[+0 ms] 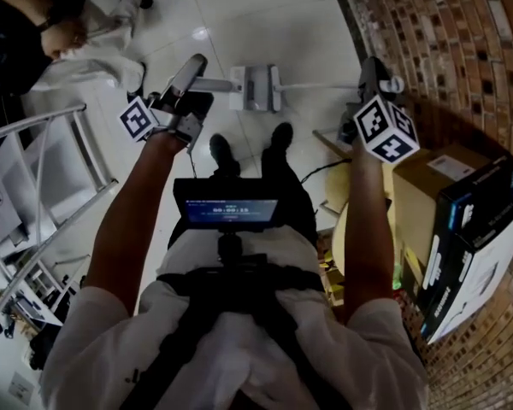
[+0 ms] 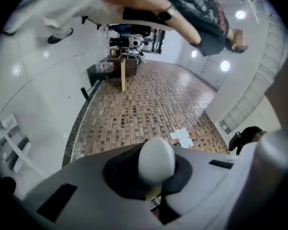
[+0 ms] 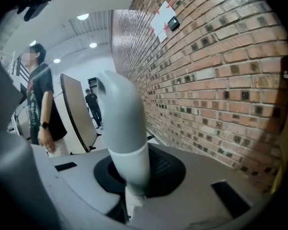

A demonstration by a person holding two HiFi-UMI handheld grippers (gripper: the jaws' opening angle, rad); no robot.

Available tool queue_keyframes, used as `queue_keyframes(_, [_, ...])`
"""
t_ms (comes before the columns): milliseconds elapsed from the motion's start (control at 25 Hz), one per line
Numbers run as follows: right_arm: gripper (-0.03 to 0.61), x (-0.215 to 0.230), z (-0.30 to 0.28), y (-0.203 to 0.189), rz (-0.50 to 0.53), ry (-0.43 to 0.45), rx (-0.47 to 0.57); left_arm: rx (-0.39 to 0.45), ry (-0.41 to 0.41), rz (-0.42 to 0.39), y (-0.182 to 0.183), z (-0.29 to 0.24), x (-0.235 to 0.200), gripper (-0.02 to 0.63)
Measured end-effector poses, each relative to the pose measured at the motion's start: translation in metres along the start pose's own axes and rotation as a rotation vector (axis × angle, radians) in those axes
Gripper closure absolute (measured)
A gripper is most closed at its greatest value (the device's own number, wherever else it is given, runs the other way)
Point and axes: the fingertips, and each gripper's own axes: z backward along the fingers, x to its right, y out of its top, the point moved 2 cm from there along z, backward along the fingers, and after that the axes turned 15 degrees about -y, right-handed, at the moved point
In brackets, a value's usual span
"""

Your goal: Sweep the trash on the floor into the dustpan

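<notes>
In the head view my left gripper is raised over the white floor and shut on the top of a grey handle. In the left gripper view that handle's rounded end sticks up between the jaws. My right gripper is up by the brick wall, shut on a second grey handle with a curved top. Thin white poles run from both handles down to a white sweeping head and pan on the floor ahead of my shoes. I cannot tell which pole is the broom's. No trash shows clearly.
A brick wall runs along the right, with a cardboard box and black-and-white boxes at its foot. A metal rack stands at the left. Another person stands at the upper left.
</notes>
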Motion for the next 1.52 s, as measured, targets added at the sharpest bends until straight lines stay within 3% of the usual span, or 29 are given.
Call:
queue_keyframes(200, [0.548, 0.072, -0.026, 0.015, 0.012, -0.016, -0.001, -0.011, 0.006, -0.026, -0.052, -0.057, -0.024, 0.613])
queue_keyframes(600, [0.547, 0.139, -0.067, 0.014, 0.105, -0.094, -0.033, -0.073, 0.033, 0.028, -0.117, -0.142, -0.073, 0.613])
queue_keyframes(760, [0.541, 0.127, -0.078, 0.0, 0.161, -0.085, -0.047, -0.106, 0.116, 0.056, -0.127, -0.146, -0.106, 0.613])
queue_keyframes(880, [0.541, 0.105, -0.084, -0.002, 0.177, -0.068, -0.067, -0.097, 0.123, 0.044, -0.118, -0.155, -0.112, 0.613])
queue_keyframes(1120, [0.541, 0.082, -0.097, 0.002, 0.074, -0.167, -0.088, -0.066, 0.176, 0.029, -0.097, -0.143, -0.121, 0.613])
queue_keyframes(1400, [0.537, 0.068, -0.091, 0.006, 0.05, -0.226, -0.072, -0.058, 0.162, 0.065, -0.097, -0.136, -0.125, 0.613])
queue_keyframes(1520, [0.535, 0.053, -0.087, 0.01, 0.046, -0.211, -0.055, -0.067, 0.142, 0.087, -0.101, -0.143, -0.126, 0.613])
